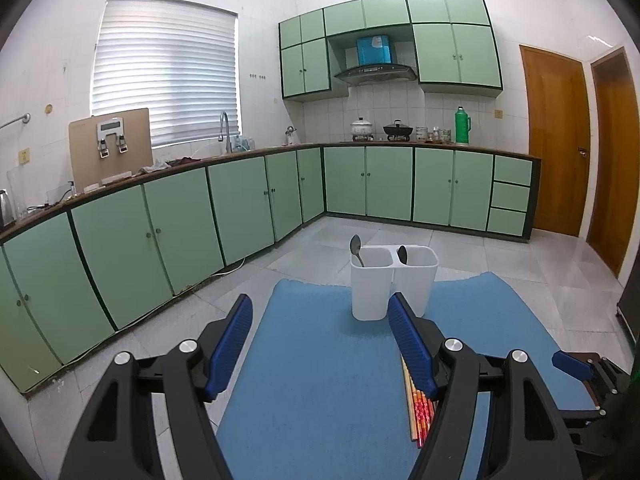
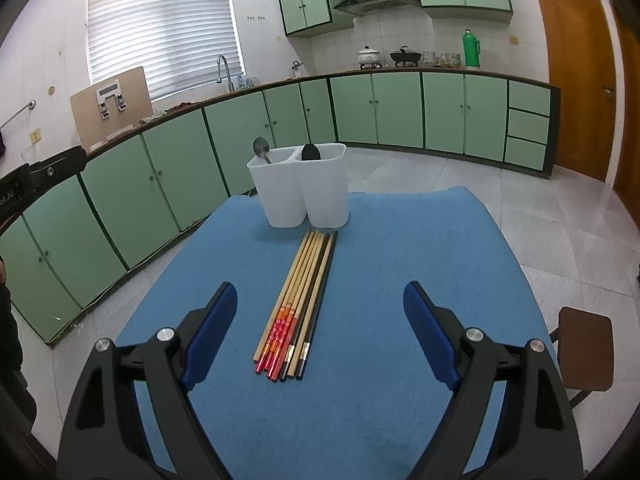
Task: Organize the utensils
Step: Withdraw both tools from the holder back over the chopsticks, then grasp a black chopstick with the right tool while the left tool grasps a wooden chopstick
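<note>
A white two-compartment utensil holder [image 2: 301, 190] stands at the far middle of the blue mat [image 2: 420, 272]. A silver spoon [image 2: 262, 149] leans in its left compartment and a black spoon [image 2: 310, 153] in its right. A bundle of several chopsticks [image 2: 301, 300] lies flat on the mat in front of the holder. My right gripper [image 2: 320, 300] is open and empty, hovering over the chopsticks. My left gripper [image 1: 320, 316] is open and empty, left of the chopsticks [image 1: 418, 408], with the holder [image 1: 390, 282] ahead of it.
The blue mat [image 1: 320, 380] covers a small table in a kitchen. Green cabinets [image 2: 168, 168] run along the left and back walls. A brown stool [image 2: 586, 348] stands to the right of the table. The right gripper's body [image 1: 588, 372] shows at the right of the left wrist view.
</note>
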A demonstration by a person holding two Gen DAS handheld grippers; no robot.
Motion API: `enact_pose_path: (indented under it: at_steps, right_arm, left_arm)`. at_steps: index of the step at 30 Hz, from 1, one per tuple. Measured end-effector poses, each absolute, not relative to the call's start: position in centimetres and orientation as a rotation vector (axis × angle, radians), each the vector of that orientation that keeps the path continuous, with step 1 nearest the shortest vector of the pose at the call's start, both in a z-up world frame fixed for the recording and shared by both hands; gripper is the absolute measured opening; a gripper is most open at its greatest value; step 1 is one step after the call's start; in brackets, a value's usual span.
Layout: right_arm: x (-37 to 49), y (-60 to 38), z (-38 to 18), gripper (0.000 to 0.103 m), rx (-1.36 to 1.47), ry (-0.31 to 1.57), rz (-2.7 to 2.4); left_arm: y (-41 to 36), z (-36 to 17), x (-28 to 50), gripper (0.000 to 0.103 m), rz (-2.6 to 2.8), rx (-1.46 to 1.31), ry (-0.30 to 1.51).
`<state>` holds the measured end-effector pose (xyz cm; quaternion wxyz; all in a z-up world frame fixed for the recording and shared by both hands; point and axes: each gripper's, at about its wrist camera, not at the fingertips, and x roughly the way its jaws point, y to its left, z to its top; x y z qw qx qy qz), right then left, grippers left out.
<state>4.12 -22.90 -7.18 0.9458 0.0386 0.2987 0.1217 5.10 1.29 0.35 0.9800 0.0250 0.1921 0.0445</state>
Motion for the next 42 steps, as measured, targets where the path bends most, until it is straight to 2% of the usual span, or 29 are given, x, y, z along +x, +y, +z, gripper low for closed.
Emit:
enact_pose_path:
  at_steps: [6,11,17,23,37,42]
  right_arm:
    - [4.6,-22.8,-7.8,0.083,0.072,0.632,0.243]
    - [5.6,-22.6,-10.2,0.082,0.049,0.727,0.230]
    - [6.2,-22.1,-13.8,0.067,0.031,0.845,0.245]
    - [6.7,-21.0,-16.3,0.059,-0.004,0.903,0.259]
    - [7.5,-20.0,-17.7,0.059,-0.087,0.922,0.239]
    - [7.5,-19.6,-17.7,0.053,-0.103,0.920,0.243]
  left_arm:
    - [1.3,-0.2,5.3,0.069,0.088,0.049,0.399]
    - [1.7,-3.3,7.4,0.070,0.085,0.057,0.500]
    - [2.4,-10.0,9.3,0.070,0.072,0.069,0.680]
    - [2.6,-13.5,10.4,0.071,0.055,0.064,0.777]
    - [2.5,-15.7,11.3,0.073,0.044,0.057,0.827]
    - [2.1,-15.9,11.5,0.074,0.031,0.065,0.835]
